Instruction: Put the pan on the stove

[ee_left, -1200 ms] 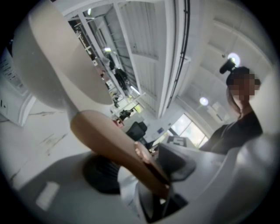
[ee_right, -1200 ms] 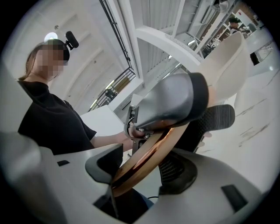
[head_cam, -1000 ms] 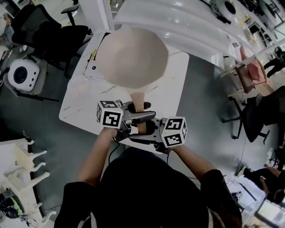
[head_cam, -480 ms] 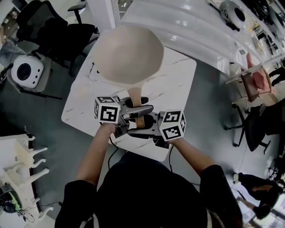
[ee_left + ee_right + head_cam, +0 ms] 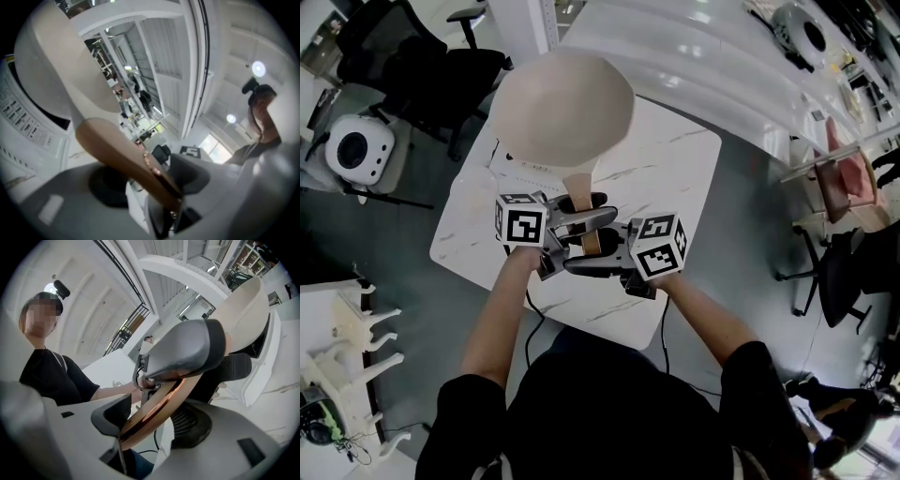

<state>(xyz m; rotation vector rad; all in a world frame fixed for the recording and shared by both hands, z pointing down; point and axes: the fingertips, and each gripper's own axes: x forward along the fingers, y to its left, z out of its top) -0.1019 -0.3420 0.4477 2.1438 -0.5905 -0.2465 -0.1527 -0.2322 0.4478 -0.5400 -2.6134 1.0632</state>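
Observation:
A cream pan (image 5: 562,108) with a brown wooden handle (image 5: 580,186) hangs above the far left part of the white marbled table (image 5: 675,178). It covers most of a white stove (image 5: 512,165). Both grippers hold the handle from opposite sides. My left gripper (image 5: 577,216) is shut on it nearer the pan, my right gripper (image 5: 592,263) just behind. In the left gripper view the handle (image 5: 117,152) runs between my jaws (image 5: 150,183) up to the pan (image 5: 61,61), with the stove (image 5: 23,122) below. The right gripper (image 5: 154,423) also clamps the handle (image 5: 157,411).
Black office chairs (image 5: 422,66) and a round white device (image 5: 354,150) stand left of the table. A long white curved desk (image 5: 722,56) lies behind it and a pink-seated chair (image 5: 844,178) to the right. A black cable (image 5: 530,319) hangs off the near edge.
The pan and both grippers have travelled left over the table, so the pan now sits more squarely above the stove. Both grips on the handle are unchanged.

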